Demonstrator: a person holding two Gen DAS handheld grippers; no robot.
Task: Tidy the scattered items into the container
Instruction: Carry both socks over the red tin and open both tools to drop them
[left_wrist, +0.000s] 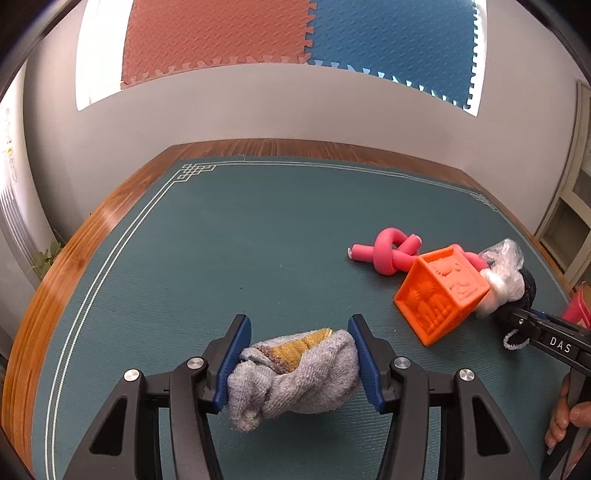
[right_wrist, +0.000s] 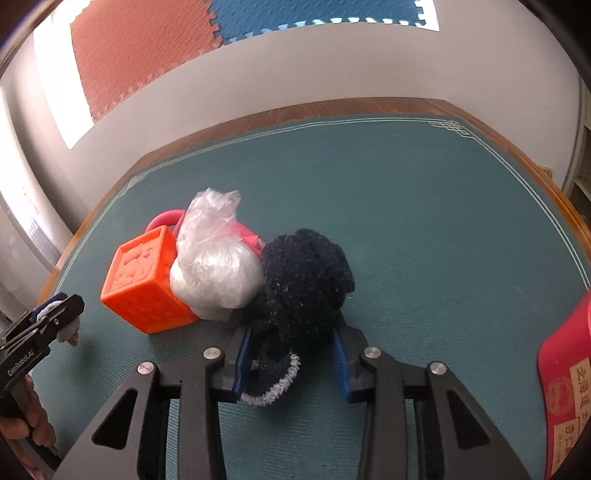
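Observation:
My left gripper (left_wrist: 300, 328) is shut on a balled grey and yellow sock (left_wrist: 295, 373) and holds it just above the green mat. My right gripper (right_wrist: 293, 341) is closed around a dark navy sock (right_wrist: 303, 280) that rests on the mat. Beside it lie a clear plastic bag bundle (right_wrist: 214, 269), an orange embossed cube (right_wrist: 147, 284) and a knotted pink foam tube (left_wrist: 388, 251). The red container (right_wrist: 565, 384) stands at the right edge of the right wrist view.
The green mat (left_wrist: 221, 258) covers a wooden table with a raised rim (left_wrist: 74, 258). Red and blue foam tiles hang on the wall behind. A shelf unit (left_wrist: 576, 221) stands to the right.

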